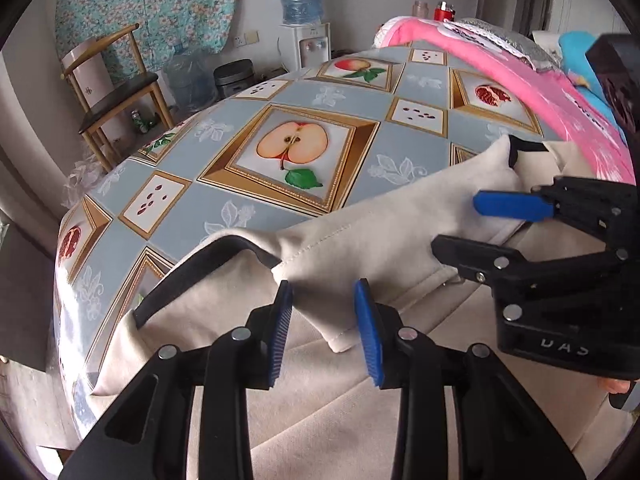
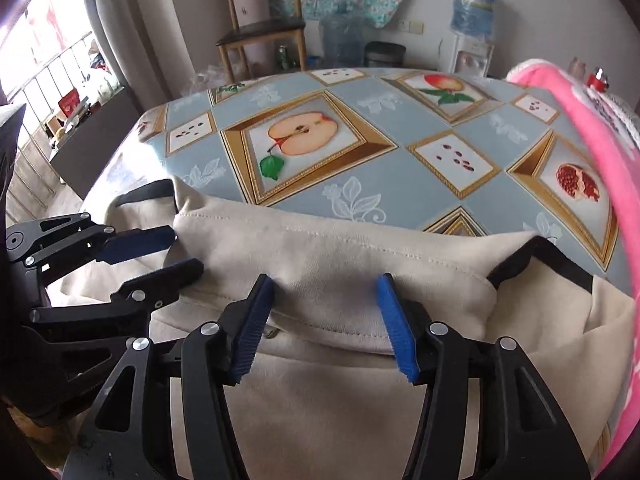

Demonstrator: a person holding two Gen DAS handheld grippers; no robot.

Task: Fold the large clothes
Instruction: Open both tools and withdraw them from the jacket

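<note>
The cream garment (image 1: 360,240) with black trim lies on the tabletop (image 1: 240,208), spread over the fruit-print cloth, a folded band across its top. From the left wrist camera, the left tongs (image 1: 326,330) sit narrow-ish with a cloth fold between the blue pads, but I can't tell if they actually pinch it. The right tongs (image 1: 460,226) come in from the right, parted over the fabric. A pink blanket (image 1: 500,64) sits behind.

From the right wrist camera, the right tongs (image 2: 326,322) stand fairly wide, the band's hem between the pads with gaps either side. The left tongs (image 2: 180,254) sit at the garment's (image 2: 320,248) left edge.
</note>
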